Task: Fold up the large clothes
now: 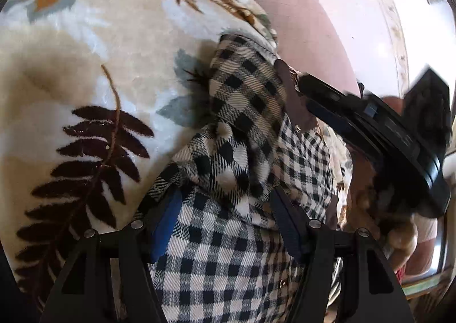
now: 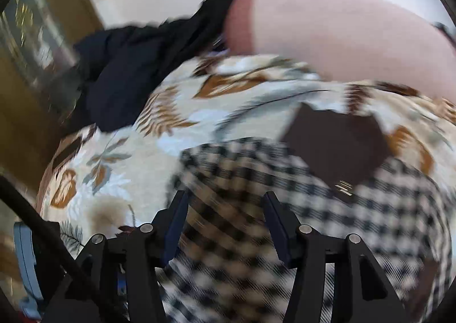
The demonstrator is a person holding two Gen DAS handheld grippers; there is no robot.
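While my right wrist view is smeared with blur, I can still read the main shapes. My right gripper (image 2: 225,223) has its jaws parted over the checked shirt (image 2: 256,209), with the blue pads clear of the cloth, so nothing is grasped there. At about one o'clock from the fingers a brown collar piece (image 2: 336,146) lies on the checks, with a small metal snap below it that I cannot make out sharply. The shirt rests on the leaf-print blanket (image 2: 136,157). At ten o'clock a dark garment (image 2: 128,72) lies on the blanket's far edge; its outline is streaked. At one o'clock a pink surface (image 2: 342,32) runs out of view at the lens rim.

From my left wrist the picture is sharp. My left gripper (image 1: 225,217) also stands released: cloth lies between the pads, bunched into a fold rising toward twelve o'clock, yet neither pad presses on it. The shirt's lower part is cut off by the gripper body. At three o'clock the other gripper crosses the view, hiding the shirt's right edge; a hand (image 1: 399,231) grips it lower down, half hidden. The blanket fills nine to eleven o'clock.
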